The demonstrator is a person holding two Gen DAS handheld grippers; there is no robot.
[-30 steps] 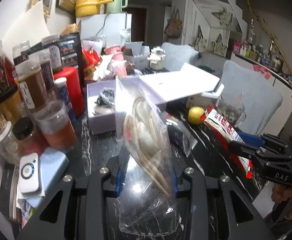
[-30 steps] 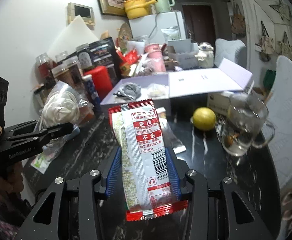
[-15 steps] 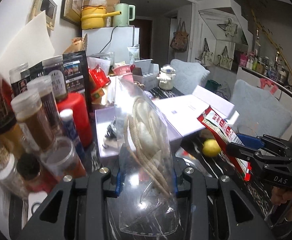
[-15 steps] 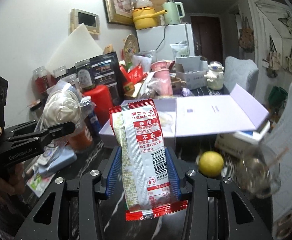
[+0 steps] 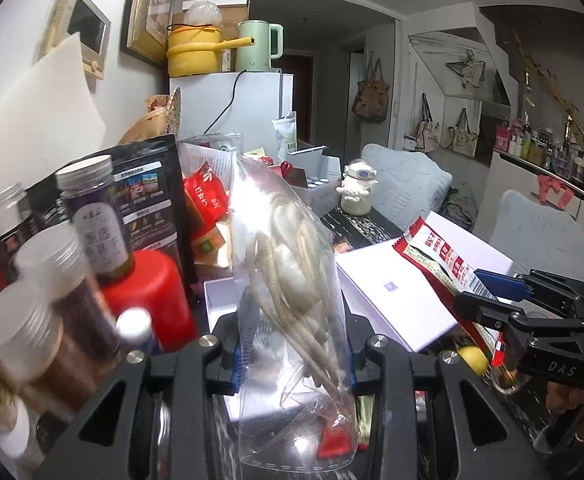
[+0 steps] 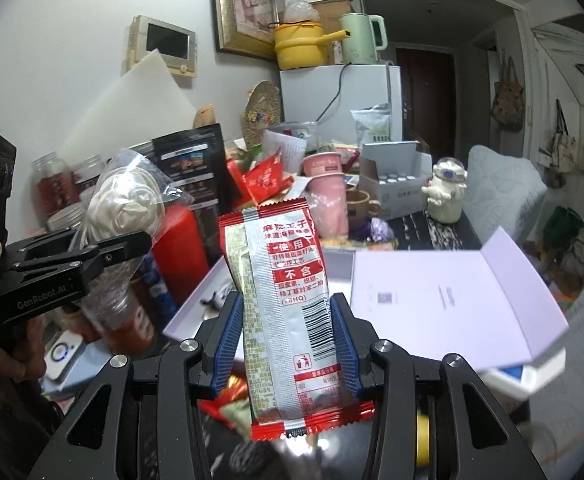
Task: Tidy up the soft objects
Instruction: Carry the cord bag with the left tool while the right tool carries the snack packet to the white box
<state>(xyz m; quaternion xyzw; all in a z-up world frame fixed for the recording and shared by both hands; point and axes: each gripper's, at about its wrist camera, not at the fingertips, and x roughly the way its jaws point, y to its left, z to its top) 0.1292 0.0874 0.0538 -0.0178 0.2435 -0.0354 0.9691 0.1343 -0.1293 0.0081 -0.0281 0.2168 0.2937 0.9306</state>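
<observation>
Holding: both soft items clamped, lifted off the counter (image 5: pixel 363 224)
Clear bag (image 5: pixel 292 288): cream cord inside, upright between left gripper (image 5: pixel 293 354) blue pads
Snack packet (image 6: pixel 288 316): red and silver, upright, pinched at mid-height by right gripper (image 6: pixel 288 344)
Beyond: open white box (image 6: pixel 431 296) just past both grippers
Left side: jars (image 5: pixel 32 320) and red canister (image 5: pixel 152 296) near the bag

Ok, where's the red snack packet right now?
The red snack packet is clamped upright in the right hand-held gripper, raised in front of the open white box.
</observation>
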